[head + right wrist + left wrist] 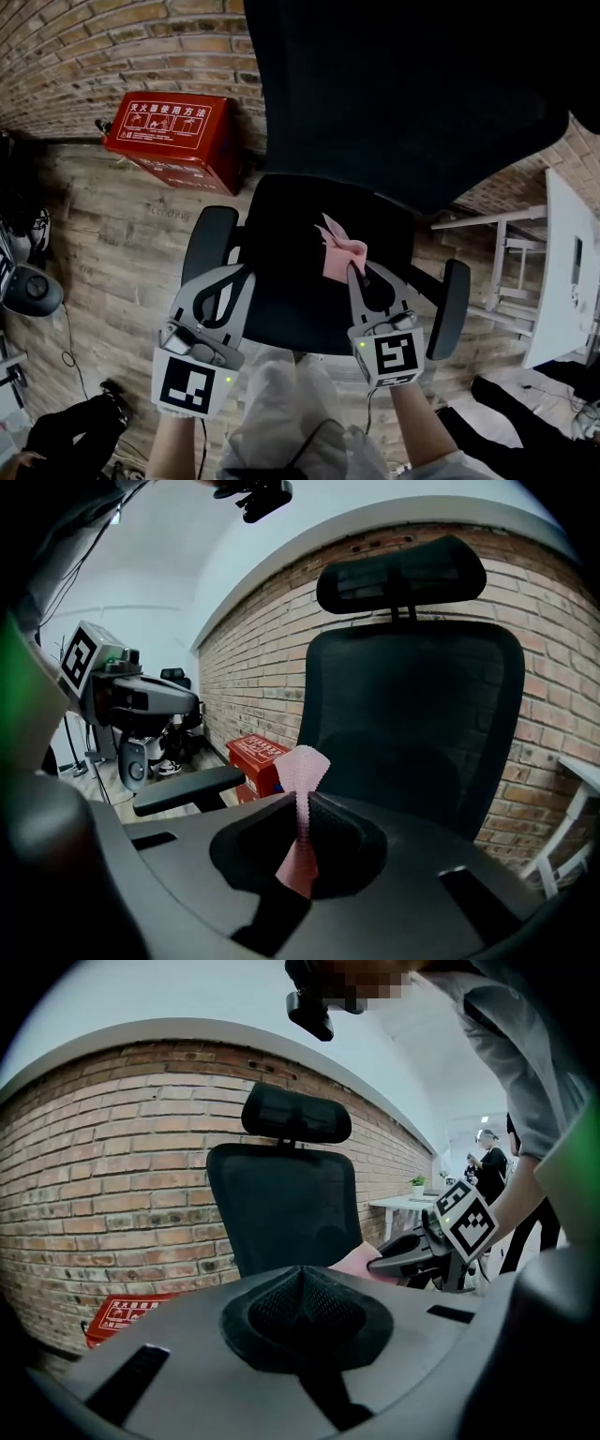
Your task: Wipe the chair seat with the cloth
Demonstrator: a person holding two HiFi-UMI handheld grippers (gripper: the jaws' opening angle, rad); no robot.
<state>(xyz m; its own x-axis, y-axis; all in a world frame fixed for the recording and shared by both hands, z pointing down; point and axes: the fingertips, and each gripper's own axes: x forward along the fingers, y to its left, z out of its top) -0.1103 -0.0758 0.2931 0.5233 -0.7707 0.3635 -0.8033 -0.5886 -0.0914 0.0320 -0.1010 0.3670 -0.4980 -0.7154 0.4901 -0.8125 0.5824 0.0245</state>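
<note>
One cloth [339,251] sits clamped in right gripper [360,274], above seat [286,291].

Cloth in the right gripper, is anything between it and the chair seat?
Nothing visible. The pink cloth is pinched in the right gripper over the seat, which lies bare; the left gripper, shut and empty, is off to its left.

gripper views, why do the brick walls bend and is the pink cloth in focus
Left gripper view: wide-angle lens bows the brick wall into an arc, corners vignette black. Right gripper view: same bowing, yet the cloth reads sharp, its weave visible. Head view: the chair backrest is near black, little detail.
</note>
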